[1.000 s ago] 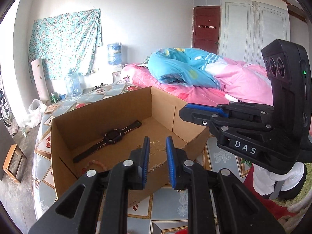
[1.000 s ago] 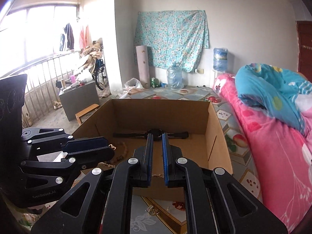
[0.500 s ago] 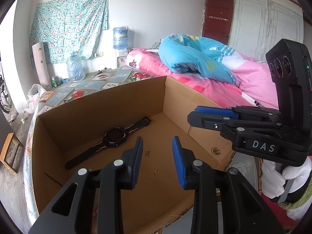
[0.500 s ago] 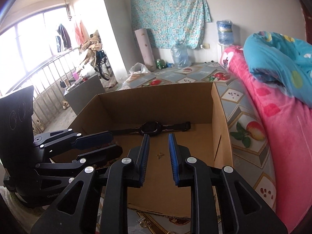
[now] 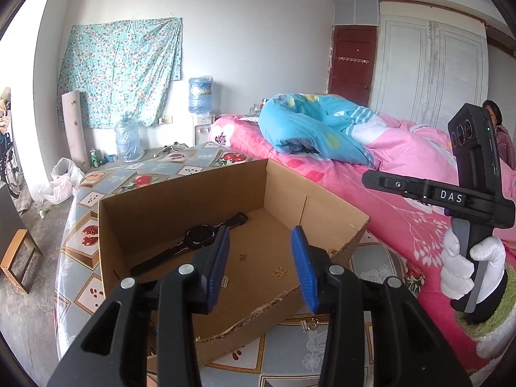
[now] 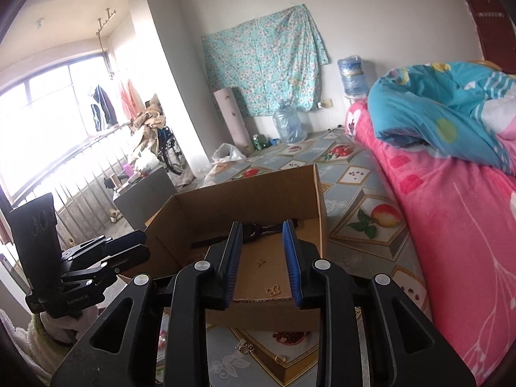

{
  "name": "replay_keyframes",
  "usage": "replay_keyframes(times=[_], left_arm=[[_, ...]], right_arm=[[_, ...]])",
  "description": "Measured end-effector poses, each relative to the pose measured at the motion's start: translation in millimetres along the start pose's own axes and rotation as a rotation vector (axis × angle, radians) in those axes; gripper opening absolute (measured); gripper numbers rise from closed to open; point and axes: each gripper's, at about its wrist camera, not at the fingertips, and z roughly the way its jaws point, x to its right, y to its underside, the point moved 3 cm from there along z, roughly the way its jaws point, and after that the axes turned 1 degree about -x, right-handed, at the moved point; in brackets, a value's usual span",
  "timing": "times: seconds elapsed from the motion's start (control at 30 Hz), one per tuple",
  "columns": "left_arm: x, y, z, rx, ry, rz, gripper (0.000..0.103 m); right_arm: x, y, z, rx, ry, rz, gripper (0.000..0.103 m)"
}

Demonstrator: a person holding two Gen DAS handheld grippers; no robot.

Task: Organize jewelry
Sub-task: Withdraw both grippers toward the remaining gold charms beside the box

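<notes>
Cardboard box (image 5: pixel 206 200), frame centre, on bench: black watch (image 5: pixel 200 236), gold butterfly charms (image 5: pixel 279 271) inside. Left gripper (image 5: pixel 259 267), right gripper (image 6: pixel 262 258): both spread wider than second ago, empty, lifted above box. Silver clasp (image 6: pixel 245 349) remains on bench, lower frame; likely next.

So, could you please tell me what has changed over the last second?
Both grippers opened: the left gripper and right gripper were nearly shut a second ago, and their fingers now stand apart with nothing between them. Small gold pieces now lie on the box floor. The watch stayed put.
</notes>
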Motion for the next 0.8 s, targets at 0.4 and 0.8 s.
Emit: replay_keyframes(times=[0.4,0.8], left_arm=[[41,62,-20,-0.098,0.127,0.017,0.04],[55,104,37,-0.237,0.063,0.049,0.037]], right_arm=[[16,79,0,-0.17,0.069,0.036,0.026],[15,117,46,-0.29,0.078,-0.001,0.026]])
